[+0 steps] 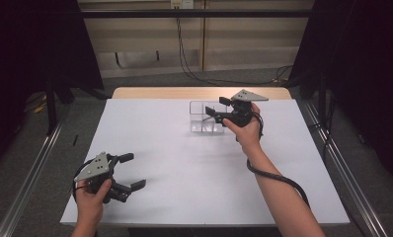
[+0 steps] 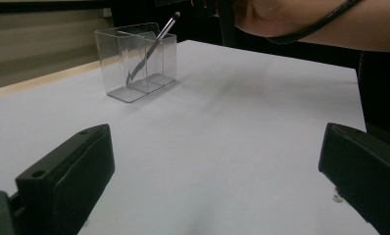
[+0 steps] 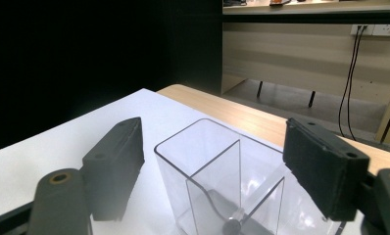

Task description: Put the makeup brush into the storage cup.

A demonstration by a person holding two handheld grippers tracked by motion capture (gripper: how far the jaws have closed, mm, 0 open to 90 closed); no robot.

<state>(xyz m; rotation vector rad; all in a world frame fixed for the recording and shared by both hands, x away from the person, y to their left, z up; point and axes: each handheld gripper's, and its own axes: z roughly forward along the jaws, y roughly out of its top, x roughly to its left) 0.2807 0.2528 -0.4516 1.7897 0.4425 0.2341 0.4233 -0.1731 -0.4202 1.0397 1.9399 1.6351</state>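
Makeup brush (image 2: 151,49) | stands in the middle compartment of the clear organizer (image 2: 134,61), leaning, long axis steep, tip up, toward the right hand | placement looks done; withdrawal left | right tongs (image 3: 212,166) apart, hovering over organizer, nothing between | left tongs (image 1: 130,173) apart, empty, well nearer the counter's (image 1: 184,168) front edge.

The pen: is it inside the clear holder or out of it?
Inside. The pen leans tilted in a compartment of the clear holder, tip down, top end above the rim.

No legible text or labels
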